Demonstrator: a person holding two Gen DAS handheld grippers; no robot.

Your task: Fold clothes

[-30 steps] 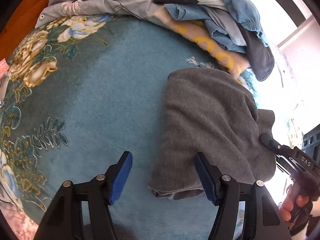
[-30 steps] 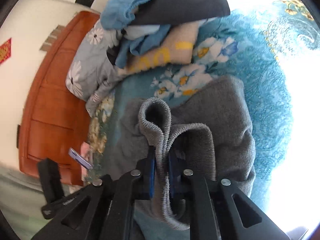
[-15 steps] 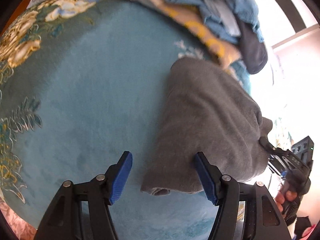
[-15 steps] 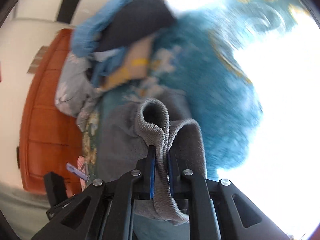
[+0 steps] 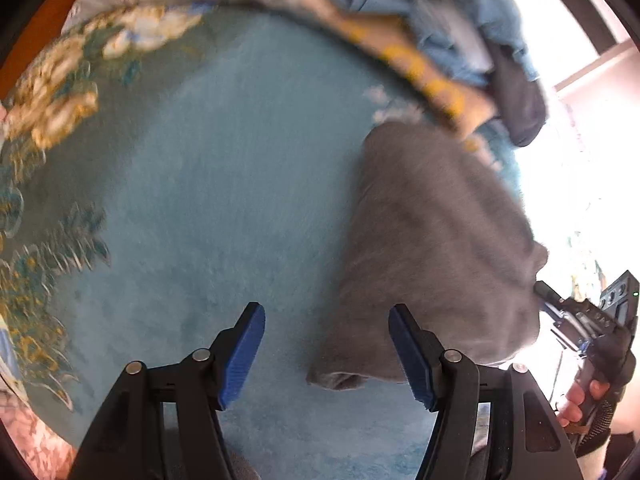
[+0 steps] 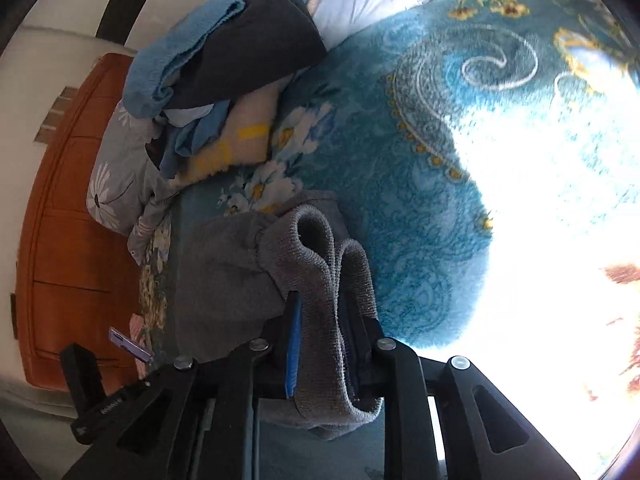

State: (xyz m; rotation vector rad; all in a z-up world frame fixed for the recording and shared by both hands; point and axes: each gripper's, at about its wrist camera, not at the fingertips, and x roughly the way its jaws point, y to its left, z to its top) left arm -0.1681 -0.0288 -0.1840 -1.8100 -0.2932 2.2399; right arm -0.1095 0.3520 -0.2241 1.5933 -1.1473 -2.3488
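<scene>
A folded grey knit garment [image 5: 436,248] lies on a teal floral blanket [image 5: 224,184]. My left gripper [image 5: 326,352] is open and empty, hovering just before the garment's near corner. My right gripper [image 6: 318,332] is shut on a bunched ribbed edge of the grey garment [image 6: 316,256], which loops up between the fingers. In the left wrist view the right gripper [image 5: 560,312] grips the garment's right edge.
A heap of unfolded clothes [image 6: 224,64], blue, dark and beige-yellow, sits at the far end of the blanket and shows in the left wrist view [image 5: 440,40]. A grey floral pillow [image 6: 120,168] and an orange wooden headboard [image 6: 60,240] lie behind. Bright glare covers the blanket's right.
The right gripper has dragged the grey garment, still clamped on its edge, and its jaws look slightly wider. The left gripper has shifted a little over the blanket and stays open.
</scene>
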